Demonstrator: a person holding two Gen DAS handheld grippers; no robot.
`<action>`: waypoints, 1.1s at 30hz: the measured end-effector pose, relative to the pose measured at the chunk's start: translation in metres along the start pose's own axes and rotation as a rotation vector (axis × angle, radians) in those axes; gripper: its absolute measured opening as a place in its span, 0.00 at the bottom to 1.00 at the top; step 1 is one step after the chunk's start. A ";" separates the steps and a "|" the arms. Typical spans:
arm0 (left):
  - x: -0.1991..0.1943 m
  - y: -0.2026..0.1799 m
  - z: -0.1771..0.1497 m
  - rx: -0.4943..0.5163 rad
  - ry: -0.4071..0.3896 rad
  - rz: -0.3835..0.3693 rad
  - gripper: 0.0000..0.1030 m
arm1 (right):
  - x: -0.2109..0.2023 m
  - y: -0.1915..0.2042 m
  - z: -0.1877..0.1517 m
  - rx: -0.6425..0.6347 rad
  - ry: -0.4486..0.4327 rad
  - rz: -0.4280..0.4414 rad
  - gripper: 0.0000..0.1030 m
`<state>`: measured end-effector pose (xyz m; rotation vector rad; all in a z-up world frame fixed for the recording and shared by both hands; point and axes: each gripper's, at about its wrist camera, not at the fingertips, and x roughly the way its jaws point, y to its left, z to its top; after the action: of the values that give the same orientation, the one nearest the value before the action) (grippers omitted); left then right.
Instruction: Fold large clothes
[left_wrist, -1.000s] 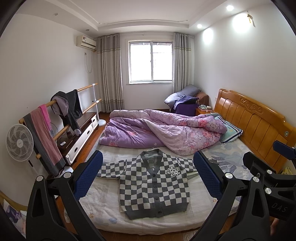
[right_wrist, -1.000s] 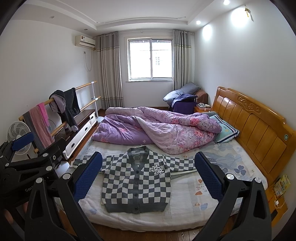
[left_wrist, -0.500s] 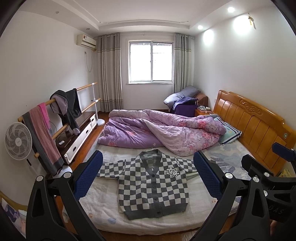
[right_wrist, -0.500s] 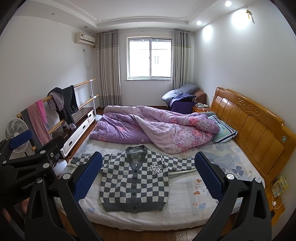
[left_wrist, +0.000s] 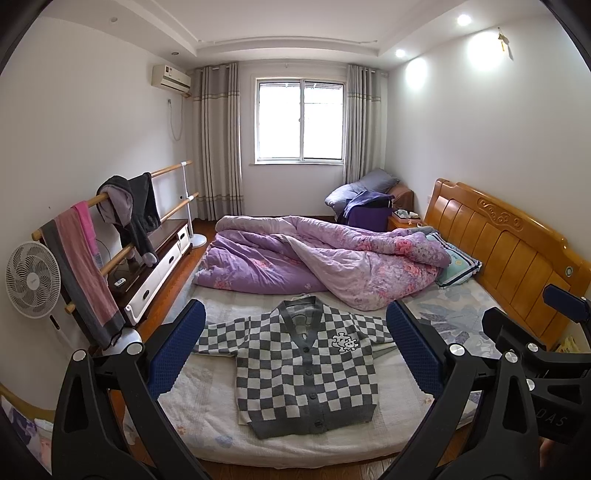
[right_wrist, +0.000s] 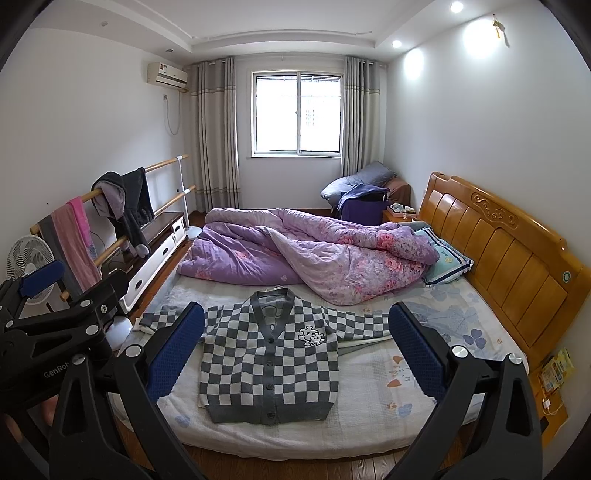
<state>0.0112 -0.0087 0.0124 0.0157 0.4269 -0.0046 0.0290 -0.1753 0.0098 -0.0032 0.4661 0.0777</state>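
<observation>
Trouble could come from the purple quilt (left_wrist: 325, 258) touching the collar of the checked cardigan (left_wrist: 303, 365), lying flat, buttoned, sleeves out, since the left gripper (left_wrist: 295, 350) and right gripper (right_wrist: 295, 350), fingers spread wide and empty, might snag it.

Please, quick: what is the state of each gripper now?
Left gripper: open, holding nothing.
Right gripper: open, holding nothing.

Grey-white checkered cardigan (left_wrist: 306, 373) (right_wrist: 269, 365) flat on bed, buttoned, front up, sleeves spread sideways.
</observation>
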 end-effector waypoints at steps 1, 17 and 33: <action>0.000 0.000 0.000 0.000 0.000 0.000 0.95 | 0.000 0.001 0.000 0.000 0.001 0.000 0.93; 0.015 0.012 -0.008 -0.005 0.008 -0.006 0.95 | 0.008 0.010 0.001 -0.007 0.012 -0.015 0.93; 0.034 0.067 -0.015 -0.029 0.034 -0.031 0.95 | 0.033 0.058 -0.004 -0.014 0.021 -0.041 0.93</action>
<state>0.0366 0.0582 -0.0149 -0.0198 0.4613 -0.0288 0.0527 -0.1153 -0.0076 -0.0268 0.4858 0.0407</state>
